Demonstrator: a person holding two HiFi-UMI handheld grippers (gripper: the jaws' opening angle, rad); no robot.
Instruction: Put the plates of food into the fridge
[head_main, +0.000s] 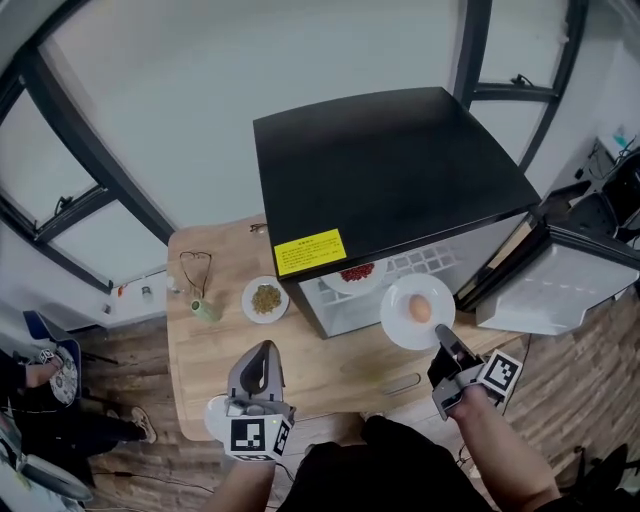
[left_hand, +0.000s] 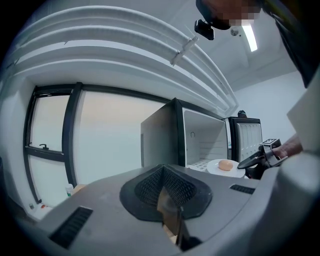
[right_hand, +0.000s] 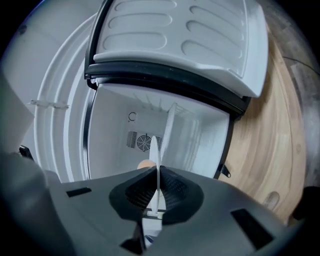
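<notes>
Nearest are the two hand-held tools. The right claw (head_main: 442, 333) is clenched on the near rim of a white plate (head_main: 398, 300) carrying one brown egg (head_main: 421, 309). In the right gripper view that rim shows edge-on as a thin white line pinched between the pads. The left claw (head_main: 264, 348) is clenched on nothing, its pads meeting along one seam. Each tool bears a cube of black-and-white square markers at its rear.

Ahead of both claws stands the black-topped fridge (head_main: 390, 170). Its door (head_main: 560, 285) is swung open to the right of the right claw, showing a white moulded inner face. A round fan grille sits in the fridge's white rear wall, straight ahead of the right claw. The egg plate sits level just beyond the right claw's tips, at the mouth of the open compartment.

The wooden counter (head_main: 210, 370) lies under the left claw and runs ahead to the fridge. On a wire shelf inside, ahead and left of the right claw, rests a white plate of red food (head_main: 357, 273). A smaller plate of greenish-yellow food (head_main: 265, 298) lies on the counter just ahead of the left claw, beside the fridge's left wall.

A yellow label (head_main: 309, 251) sits on the fridge top's front left corner; its dark print is too small to read.
</notes>
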